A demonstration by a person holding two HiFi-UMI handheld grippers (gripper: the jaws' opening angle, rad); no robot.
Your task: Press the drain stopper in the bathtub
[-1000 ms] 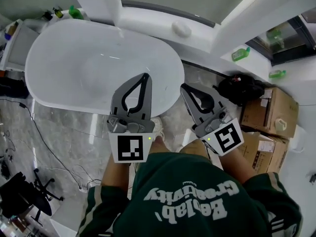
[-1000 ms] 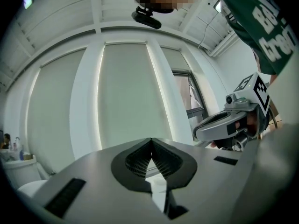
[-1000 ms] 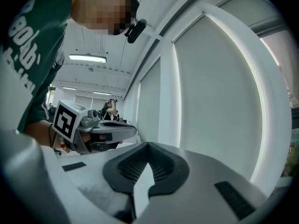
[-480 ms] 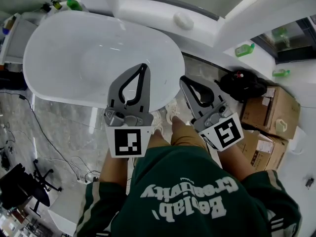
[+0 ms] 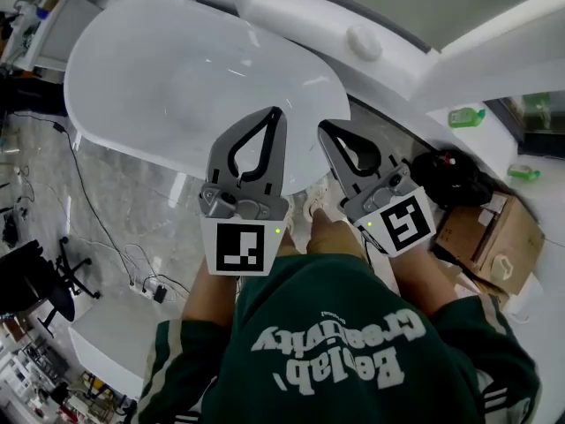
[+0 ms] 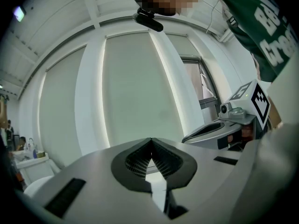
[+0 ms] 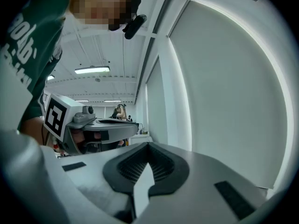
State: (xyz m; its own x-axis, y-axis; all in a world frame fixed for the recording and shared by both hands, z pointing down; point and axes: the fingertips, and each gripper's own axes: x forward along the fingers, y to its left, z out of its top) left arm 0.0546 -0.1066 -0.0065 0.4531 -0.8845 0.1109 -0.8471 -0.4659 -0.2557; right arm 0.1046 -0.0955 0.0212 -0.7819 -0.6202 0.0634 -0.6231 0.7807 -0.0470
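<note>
A white oval bathtub (image 5: 132,69) lies ahead of me in the head view; I cannot make out its drain stopper. My left gripper (image 5: 278,113) is held over the tub's near right rim, its jaws shut with the tips touching and nothing between them. Beside it my right gripper (image 5: 323,127) hangs just off the tub's right end, also shut and empty. Both gripper views point level at a window blind: the left gripper (image 6: 151,141) and the right gripper (image 7: 148,146) show tips together, each with the other gripper off to one side.
Black cables (image 5: 84,201) trail over the marble floor left of the tub, near a black chair base (image 5: 44,285). A black bag (image 5: 450,179) and cardboard boxes (image 5: 490,237) sit at the right. Green bottles (image 5: 463,116) stand on the white window ledge (image 5: 309,20).
The head view has shifted so the tub and ledge sit further right and nearer. Both grippers stay shut and have come closer together over the tub's right end.
</note>
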